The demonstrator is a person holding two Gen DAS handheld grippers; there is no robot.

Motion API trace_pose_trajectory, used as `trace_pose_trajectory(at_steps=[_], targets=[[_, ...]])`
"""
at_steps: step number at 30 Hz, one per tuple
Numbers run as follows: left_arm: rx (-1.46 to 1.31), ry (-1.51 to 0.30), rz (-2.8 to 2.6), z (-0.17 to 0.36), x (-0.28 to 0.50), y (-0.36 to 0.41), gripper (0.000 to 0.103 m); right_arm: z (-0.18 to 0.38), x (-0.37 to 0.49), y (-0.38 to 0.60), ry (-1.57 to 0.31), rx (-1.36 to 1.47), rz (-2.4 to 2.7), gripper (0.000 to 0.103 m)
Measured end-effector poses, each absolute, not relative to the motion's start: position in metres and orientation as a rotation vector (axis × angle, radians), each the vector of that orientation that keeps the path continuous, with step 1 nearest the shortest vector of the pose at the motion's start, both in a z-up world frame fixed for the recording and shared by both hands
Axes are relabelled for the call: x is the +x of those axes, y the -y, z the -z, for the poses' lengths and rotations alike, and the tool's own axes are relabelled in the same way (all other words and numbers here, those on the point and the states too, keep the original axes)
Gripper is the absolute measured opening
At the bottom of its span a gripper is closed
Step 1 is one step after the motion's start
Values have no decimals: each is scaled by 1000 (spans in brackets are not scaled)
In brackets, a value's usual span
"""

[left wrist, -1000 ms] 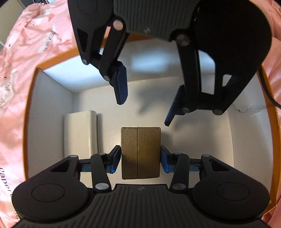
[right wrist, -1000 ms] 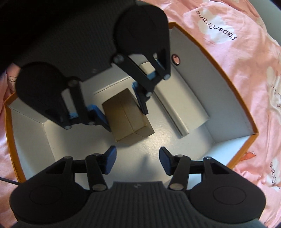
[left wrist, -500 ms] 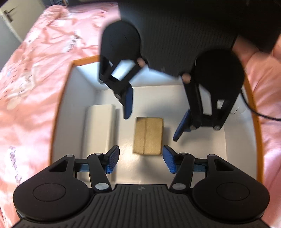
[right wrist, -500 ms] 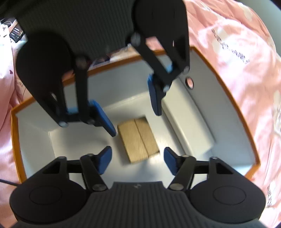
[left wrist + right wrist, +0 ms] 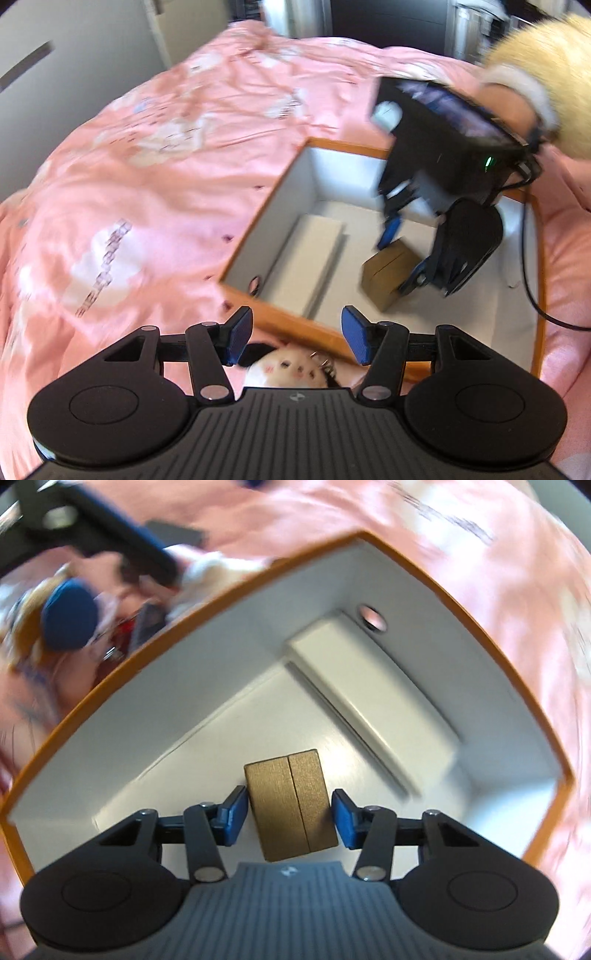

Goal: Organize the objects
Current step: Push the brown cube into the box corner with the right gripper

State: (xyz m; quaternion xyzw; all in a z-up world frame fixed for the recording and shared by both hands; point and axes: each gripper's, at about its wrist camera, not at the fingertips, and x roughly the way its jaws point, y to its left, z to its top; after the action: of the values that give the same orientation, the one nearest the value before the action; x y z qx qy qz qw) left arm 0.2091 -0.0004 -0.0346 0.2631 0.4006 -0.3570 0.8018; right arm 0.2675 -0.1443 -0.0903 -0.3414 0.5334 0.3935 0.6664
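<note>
Straddling the gold box (image 5: 291,805) w/ right gripper (image 5: 288,816), pads open, not touching yet; box's long axis pointing away. Left gripper (image 5: 295,336) open, empty, outside orange-rimmed box (image 5: 280,317).

Your left gripper (image 5: 297,339): matte black ribbed body, round side discs, silver pivot screws, blue fingertip pads (image 5: 240,338). Your right gripper (image 5: 288,818): same build, small pale logo. Its housing shows a green light, trailing black cable (image 5: 532,295). Fluffy cream sleeve (image 5: 546,74), bare wrist skin.
</note>
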Motion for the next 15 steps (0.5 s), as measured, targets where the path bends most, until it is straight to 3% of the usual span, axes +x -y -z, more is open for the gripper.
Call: trace_pose_trajectory(at_steps=[6, 15], targets=[[533, -923, 607, 18, 205, 12, 64, 78, 289, 171, -1265, -549, -496, 51], [467, -1102, 431, 28, 189, -37, 64, 62, 309, 187, -1136, -459, -239, 51]])
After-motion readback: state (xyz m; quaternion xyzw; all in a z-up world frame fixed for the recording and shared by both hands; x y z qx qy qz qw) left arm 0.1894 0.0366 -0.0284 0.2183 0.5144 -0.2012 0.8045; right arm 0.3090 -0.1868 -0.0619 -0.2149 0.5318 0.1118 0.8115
